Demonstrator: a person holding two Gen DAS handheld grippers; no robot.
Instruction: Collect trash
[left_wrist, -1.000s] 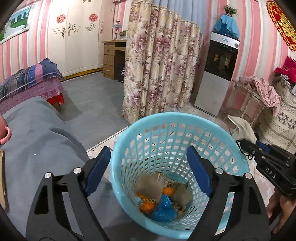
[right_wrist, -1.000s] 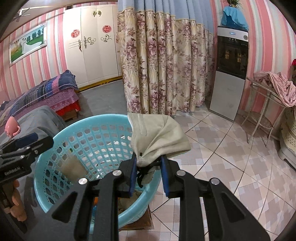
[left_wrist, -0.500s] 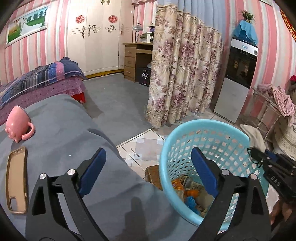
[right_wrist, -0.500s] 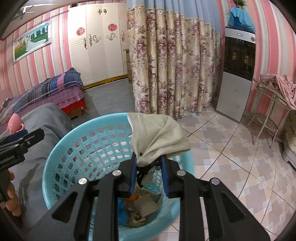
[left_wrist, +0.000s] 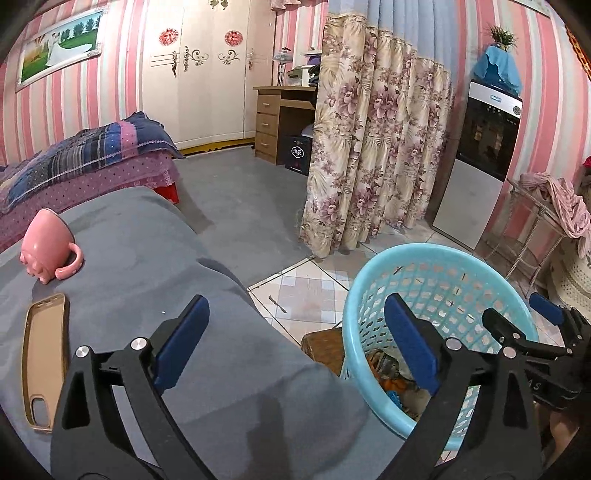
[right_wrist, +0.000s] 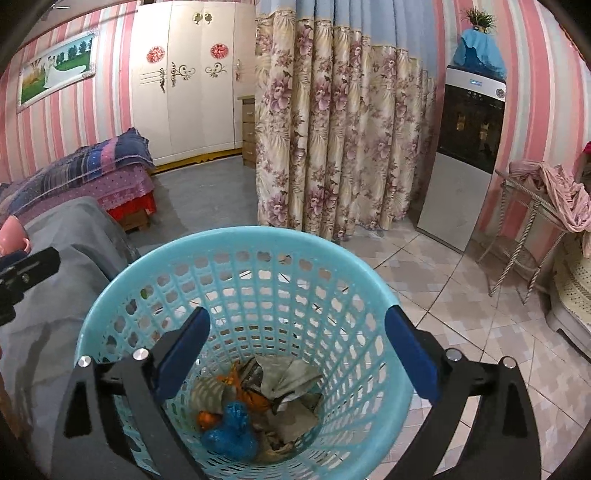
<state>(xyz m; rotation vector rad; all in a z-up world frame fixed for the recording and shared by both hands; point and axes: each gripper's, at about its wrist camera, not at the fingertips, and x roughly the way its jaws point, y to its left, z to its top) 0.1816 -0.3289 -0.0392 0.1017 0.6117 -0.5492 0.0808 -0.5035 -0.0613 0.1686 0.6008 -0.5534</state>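
- The right claw (right_wrist: 295, 343) hangs over the mouth of the round light-blue plastic lattice basket (right_wrist: 236, 240), its blue-padded fingers (right_wrist: 183, 352) spread wide and holding nothing.
- At the bottom of the basket lies the trash: a crumpled beige cloth-like piece (right_wrist: 286, 378), a scrunched blue plastic wad (right_wrist: 231, 434), orange scraps (right_wrist: 251, 393) and some paper.
- The left claw (left_wrist: 295, 343) is also spread wide and empty; its left finger sits above the grey cloth-covered worktop (left_wrist: 147, 258), and its right finger (left_wrist: 410, 343) is over the basket's near side.
- From the left wrist view the basket (left_wrist: 436, 254) stands on the tiled floor (left_wrist: 306, 291) just beside the worktop's edge, with a brown boxy thing (left_wrist: 323, 349) against its foot.
- On the worktop, a pink ceramic mug (left_wrist: 46, 245) lies tipped with its handle toward the camera, and near it a beige phone case (left_wrist: 42, 363) lies flat.
- Behind the basket hang a floral curtain (right_wrist: 332, 129) and stand a tall water dispenser (right_wrist: 461, 147).
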